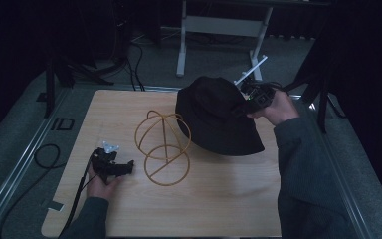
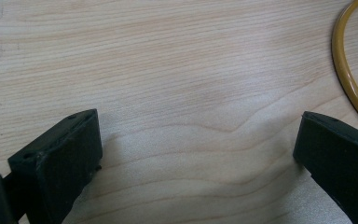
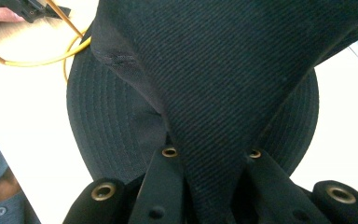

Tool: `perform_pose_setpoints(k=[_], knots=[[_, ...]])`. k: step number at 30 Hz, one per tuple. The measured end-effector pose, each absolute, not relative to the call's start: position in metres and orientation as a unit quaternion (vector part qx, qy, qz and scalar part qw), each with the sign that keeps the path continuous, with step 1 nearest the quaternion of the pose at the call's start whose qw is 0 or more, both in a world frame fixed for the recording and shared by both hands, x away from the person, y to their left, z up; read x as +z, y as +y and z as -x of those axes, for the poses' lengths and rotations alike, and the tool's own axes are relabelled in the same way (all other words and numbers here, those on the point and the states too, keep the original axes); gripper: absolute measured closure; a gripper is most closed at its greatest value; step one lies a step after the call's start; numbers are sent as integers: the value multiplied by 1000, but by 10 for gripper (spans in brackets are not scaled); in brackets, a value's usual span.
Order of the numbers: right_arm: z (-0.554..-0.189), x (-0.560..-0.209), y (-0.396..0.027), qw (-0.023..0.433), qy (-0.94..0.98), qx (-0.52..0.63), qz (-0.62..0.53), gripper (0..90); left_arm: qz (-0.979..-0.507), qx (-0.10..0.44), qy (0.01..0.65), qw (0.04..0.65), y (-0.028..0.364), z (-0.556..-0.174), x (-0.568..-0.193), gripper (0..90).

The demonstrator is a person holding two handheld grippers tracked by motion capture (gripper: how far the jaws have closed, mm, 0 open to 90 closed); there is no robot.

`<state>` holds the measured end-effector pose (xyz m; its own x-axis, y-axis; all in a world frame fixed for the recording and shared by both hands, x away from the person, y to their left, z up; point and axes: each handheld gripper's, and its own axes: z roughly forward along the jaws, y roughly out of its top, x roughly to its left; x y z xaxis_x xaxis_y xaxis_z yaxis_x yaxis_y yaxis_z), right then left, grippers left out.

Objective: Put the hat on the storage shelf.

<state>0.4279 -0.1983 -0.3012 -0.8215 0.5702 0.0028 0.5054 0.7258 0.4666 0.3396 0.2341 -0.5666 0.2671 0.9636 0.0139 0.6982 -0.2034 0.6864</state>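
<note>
Plainly the black bucket hat (image 1: 219, 115) is soft, light cloth: it folds and puckers where it is pinched, so it will sag and swing rather than keep its form, and the crown fabric or the stitched brim edge looks like the safest place to take it. It hangs from the right gripper (image 1: 248, 102), its brim drooping toward the wooden table (image 1: 219, 199) just beyond that gripper's jaws. In the right gripper view those jaws are clenched on a gathered fold of the crown, cloth bulging out between them. Between the two grippers stands the yellow wire hat stand (image 1: 162, 148), just beside the hat. The left gripper (image 1: 124, 166) rests on the table near the stand's base ring, jaws spread wide, holding nothing.
</note>
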Motion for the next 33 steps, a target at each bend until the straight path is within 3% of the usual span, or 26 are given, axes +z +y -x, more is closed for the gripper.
perform_pose_setpoints(k=[33], knots=[[-413, -273, -225, 84, 917, 261, -289, 868, -741, 229, 561, 291, 234, -340, -567, 13]])
